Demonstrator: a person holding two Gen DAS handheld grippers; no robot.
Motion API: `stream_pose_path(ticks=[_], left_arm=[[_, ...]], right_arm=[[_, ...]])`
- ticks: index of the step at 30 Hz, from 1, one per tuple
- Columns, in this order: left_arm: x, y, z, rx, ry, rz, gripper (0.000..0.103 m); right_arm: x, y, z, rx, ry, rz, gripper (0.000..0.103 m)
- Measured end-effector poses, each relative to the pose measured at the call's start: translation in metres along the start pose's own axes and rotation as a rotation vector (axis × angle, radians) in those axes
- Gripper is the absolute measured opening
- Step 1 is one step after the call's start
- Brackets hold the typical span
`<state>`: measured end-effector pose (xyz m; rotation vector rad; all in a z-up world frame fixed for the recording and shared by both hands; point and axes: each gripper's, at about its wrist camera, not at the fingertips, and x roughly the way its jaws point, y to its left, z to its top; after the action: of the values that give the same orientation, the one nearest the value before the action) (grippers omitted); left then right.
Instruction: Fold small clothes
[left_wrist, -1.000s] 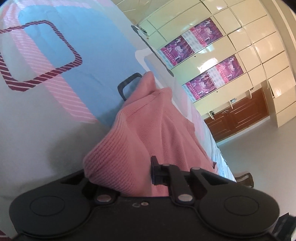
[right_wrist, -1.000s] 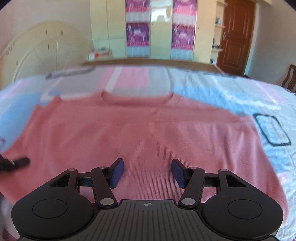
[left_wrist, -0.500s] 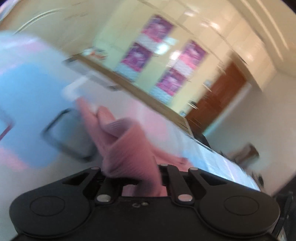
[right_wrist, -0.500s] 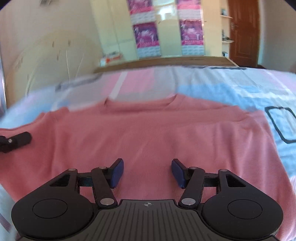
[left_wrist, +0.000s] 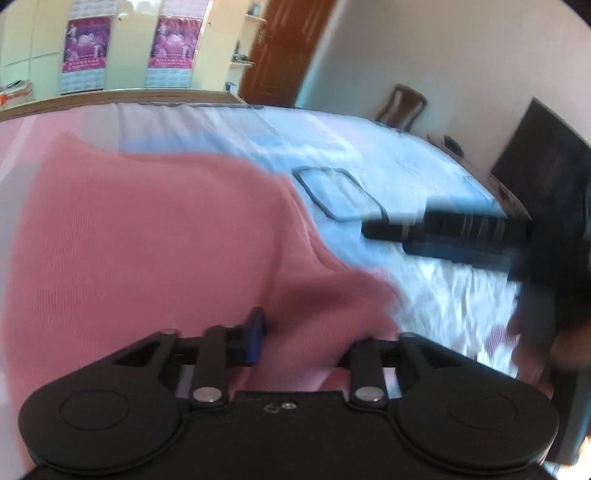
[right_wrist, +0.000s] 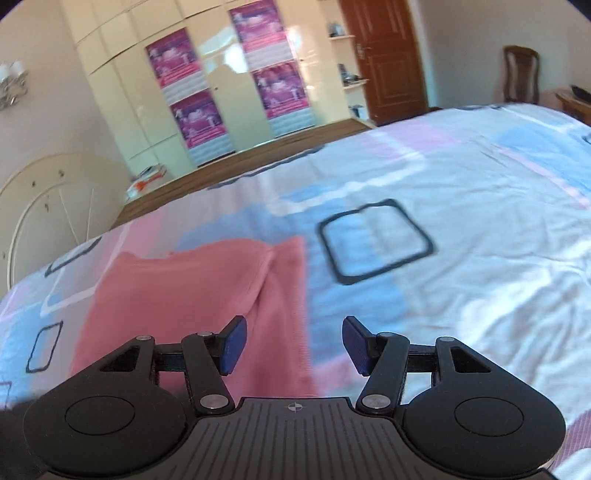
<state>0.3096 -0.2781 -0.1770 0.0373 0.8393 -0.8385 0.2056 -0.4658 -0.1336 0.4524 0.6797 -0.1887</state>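
Note:
A pink knit sweater (left_wrist: 147, 251) lies on the patterned bedsheet (left_wrist: 424, 295); the right wrist view shows it as a narrower folded shape (right_wrist: 184, 295). My left gripper (left_wrist: 303, 332) hovers over the sweater's near right corner. Its jaws are opening, with a loose ridge of pink cloth between them. One blue pad (left_wrist: 255, 332) shows, and cloth covers the other finger. My right gripper (right_wrist: 293, 343) is open and empty, low over the sweater's right edge and the sheet. Blurred, its black fingers (left_wrist: 461, 229) show to the right in the left wrist view, with a hand (left_wrist: 532, 325) behind them.
The bed runs back to a wooden edge (right_wrist: 258, 155), with a poster-covered wardrobe (right_wrist: 221, 92) and a brown door (right_wrist: 388, 62) behind. A chair (left_wrist: 402, 107) and a dark screen (left_wrist: 539, 162) stand to the right, and a round cream headboard (right_wrist: 48, 206) to the left.
My left gripper swept across with the sweater's side, rolled level, and has parted its jaws. The sweater now lies folded narrower. My right gripper swung right to the sweater's edge, still open.

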Motion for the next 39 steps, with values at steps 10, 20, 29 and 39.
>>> stream_pose_path(ticks=[10,20,29,39], left_arm=[[-0.076,0.029,0.003,-0.040,-0.147,0.097,0.082],[-0.078,0.092,0.009,-0.228,-0.157,0.289,0.082],[-0.068,0.088,0.017,-0.235,-0.189,0.223,0.082],[-0.037,0.092,-0.003,-0.303,-0.081,0.193,0.080]], right_arm=[[0.021,0.014,-0.003,0.041,0.129,0.203,0.057],[0.057,0.030,-0.007,-0.013,0.183,0.199,0.013],[0.012,0.032,0.011,-0.141,0.013,0.129,0.009],[0.016,-0.011,-0.003,0.011,0.094,0.101,0.035]])
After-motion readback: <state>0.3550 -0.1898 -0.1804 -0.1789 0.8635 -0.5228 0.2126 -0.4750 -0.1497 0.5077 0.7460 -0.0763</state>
